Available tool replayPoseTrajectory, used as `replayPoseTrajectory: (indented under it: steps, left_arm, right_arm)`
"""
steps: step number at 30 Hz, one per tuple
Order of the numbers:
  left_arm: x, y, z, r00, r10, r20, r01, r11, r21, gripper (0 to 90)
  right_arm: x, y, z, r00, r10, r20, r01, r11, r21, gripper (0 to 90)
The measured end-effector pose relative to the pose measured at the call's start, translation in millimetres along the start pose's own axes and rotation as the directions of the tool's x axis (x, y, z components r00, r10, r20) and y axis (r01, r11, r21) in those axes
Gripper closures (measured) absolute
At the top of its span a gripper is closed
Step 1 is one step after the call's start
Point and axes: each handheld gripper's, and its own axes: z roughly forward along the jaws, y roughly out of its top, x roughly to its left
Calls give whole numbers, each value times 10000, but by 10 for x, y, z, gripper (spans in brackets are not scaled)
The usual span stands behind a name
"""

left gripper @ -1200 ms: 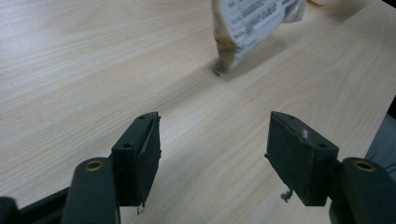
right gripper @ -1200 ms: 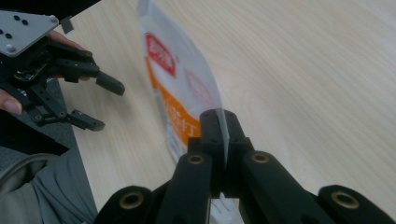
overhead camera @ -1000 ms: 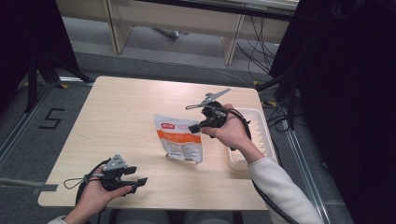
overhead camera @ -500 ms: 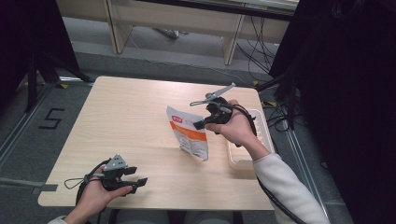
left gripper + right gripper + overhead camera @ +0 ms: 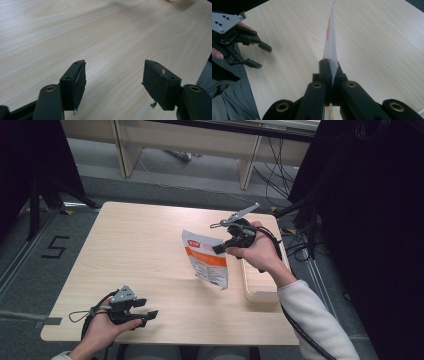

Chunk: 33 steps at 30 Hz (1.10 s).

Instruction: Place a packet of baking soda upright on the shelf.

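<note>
Packet point(image 5: 207, 262), white and orange, now hangs in the air over the middle of the wooden surface point(image 5: 135, 250), whereas a second ago it lay flat there, so the lift looks under way and it is probably headed for the pale tray point(image 5: 260, 290) just to its right. Right gripper point(image 5: 223, 247) has its jaws closed tight on the packet's top edge. Left gripper point(image 5: 145, 316) rests at the near edge, jaws wide open and empty.

high view: above, looks fwd/down, far | gripper views: close, along jaws | shared: table point(image 5: 150, 245)
</note>
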Motion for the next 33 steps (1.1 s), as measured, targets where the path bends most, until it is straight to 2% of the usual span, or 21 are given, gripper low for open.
replayPoseTrajectory:
  steps: [1,2,4,5,6,7,10,14,16,17,22,33]
  left_arm:
    - [-2,-1,0,10000,-2,-43,2,10000,-5,342]
    - [9,0,-8,9999,121,-50,-121,9999,99,342]
    - [2,-1,0,10000,14,-48,-14,10000,-10,343]
    - [0,-2,0,10000,-17,-45,17,10000,-6,342]
    - [9,-1,-8,9999,106,-45,-106,9999,122,342]
    - [-1,-2,2,10000,-33,-42,33,10000,-16,342]
    - [1,-2,4,10000,-31,-36,31,10000,-38,342]
    - [4,-3,3,10000,-9,-30,9,10000,26,342]
    - [12,-1,-6,9999,131,-41,-130,9998,170,342]
    - [1,-2,4,10000,-33,-33,33,10000,16,342]
    - [3,-3,2,10000,-33,-54,33,10000,20,341]
    - [9,-3,7,10000,-49,-41,49,10000,21,340]
  right_arm:
    - [-14,1,-6,9999,-132,-71,132,9999,-30,900]
    - [-13,-2,-25,10000,2,-25,-2,10000,6,900]
    - [-40,0,-51,9998,-208,-26,208,9998,-24,900]
    - [-41,-3,-77,9999,-123,17,123,9999,6,900]
    - [-67,-1,-84,9994,-337,-36,336,9994,-35,900]
    - [-63,-6,-106,9999,-164,12,164,9999,25,900]
    - [-112,-17,-158,9993,-381,2,381,9993,32,900]
    - [-165,-39,-231,9990,-446,-95,447,9990,60,900]
    - [-197,-55,-264,9986,-519,20,519,9986,12,900]
    - [-210,-60,-293,9987,-508,53,507,9986,152,900]
    - [-274,-111,-367,9977,-653,156,649,9975,267,900]
    - [-440,-189,-595,9978,-580,331,571,9980,267,900]
